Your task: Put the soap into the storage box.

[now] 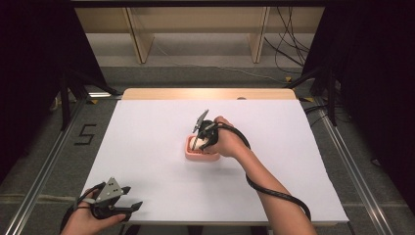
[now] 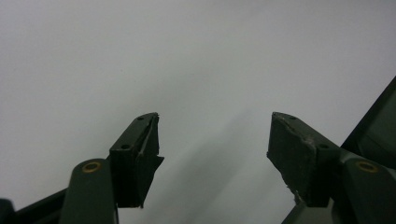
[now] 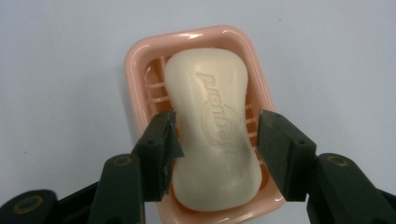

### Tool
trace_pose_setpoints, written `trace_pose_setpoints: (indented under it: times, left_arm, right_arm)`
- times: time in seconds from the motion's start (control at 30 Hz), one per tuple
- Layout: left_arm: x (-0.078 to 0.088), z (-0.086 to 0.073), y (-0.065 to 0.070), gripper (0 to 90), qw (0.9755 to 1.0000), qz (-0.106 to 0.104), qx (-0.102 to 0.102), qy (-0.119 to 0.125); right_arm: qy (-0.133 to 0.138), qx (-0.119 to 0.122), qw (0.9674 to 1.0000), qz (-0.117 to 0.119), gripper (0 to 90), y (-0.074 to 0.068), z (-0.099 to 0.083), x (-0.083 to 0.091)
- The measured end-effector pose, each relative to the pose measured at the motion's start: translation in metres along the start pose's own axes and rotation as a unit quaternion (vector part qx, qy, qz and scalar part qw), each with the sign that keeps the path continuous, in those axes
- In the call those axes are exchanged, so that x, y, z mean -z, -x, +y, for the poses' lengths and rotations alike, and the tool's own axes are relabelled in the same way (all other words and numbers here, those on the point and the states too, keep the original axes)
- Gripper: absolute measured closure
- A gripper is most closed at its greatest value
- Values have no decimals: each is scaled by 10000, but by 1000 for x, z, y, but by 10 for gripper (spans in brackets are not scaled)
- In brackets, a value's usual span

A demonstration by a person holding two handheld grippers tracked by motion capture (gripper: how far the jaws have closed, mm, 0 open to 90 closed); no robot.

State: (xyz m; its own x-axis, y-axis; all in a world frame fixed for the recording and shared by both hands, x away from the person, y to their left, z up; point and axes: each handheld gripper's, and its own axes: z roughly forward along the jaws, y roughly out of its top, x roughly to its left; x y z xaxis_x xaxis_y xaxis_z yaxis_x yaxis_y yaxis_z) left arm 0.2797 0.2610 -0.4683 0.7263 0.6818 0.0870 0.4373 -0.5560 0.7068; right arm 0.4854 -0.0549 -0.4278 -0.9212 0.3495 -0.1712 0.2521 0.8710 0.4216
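high view shows, nearest the person, the left claw (image 1: 128,198) held low at the near left corner of the bench (image 1: 147,127), its jaws spread wide and pointing right with nothing between them; the left hand (image 1: 88,218) grips it from below at the bench edge. left gripper view agrees: the two black jaws stand well apart over bare white surface, holding nothing. farther in, near the middle of the bench, the right forearm comes up from the lower right with a black cable looped around it, and the right hand (image 1: 227,142) holds the right claw (image 1: 198,144) pointing down into a pink soap dish (image 1: 191,152). right gripper view looks straight down on that dish (image 3: 140,60), which sits flat on the white surface, and on the cream bar of soap (image 3: 212,121) lying lengthwise inside it on the slatted floor, with raised lettering on its top face. the right claw (image 3: 217,135) straddles the bar at its narrowed waist, partly open; the left jaw looks to be touching the soap's side, while the right jaw stands just beside the bar with a thin gap showing. beyond the bench lie grey floor, wooden shelf legs and loose cables.
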Motion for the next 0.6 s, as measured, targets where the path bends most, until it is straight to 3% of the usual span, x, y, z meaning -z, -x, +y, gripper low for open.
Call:
trace_pose_setpoints:
  times: [0.17,0.2,0.27,0.3,0.33,0.43,0.5,0.6]
  left_arm:
    - [0,0,0,335,10000,18,-7,4]
    - [0,-1,2,335,9998,-3,188,-7]
    - [0,-1,3,335,9998,-1,223,-1]
    - [-1,0,0,335,10000,22,22,49]
    - [0,0,0,335,10000,-1,-12,-5]
    - [0,0,0,335,10000,18,-19,-7]
    - [2,0,-1,335,9998,-16,-94,-146]
    - [-1,0,0,335,10000,16,-7,-5]
  right_arm:
    - [191,-196,9996,-48,466,-2,-7,11]
    - [234,-272,9993,-67,465,-3,-9,13]
    - [373,-429,9984,-46,463,-3,-16,19]
    - [413,-535,9977,-72,458,-4,-21,23]
    - [421,-575,9974,-72,457,-5,-24,25]
    - [542,-803,9952,-155,445,-7,-37,32]
    - [581,-967,9935,-158,436,-9,-45,37]
    - [624,-1120,9915,-208,431,-12,-55,43]
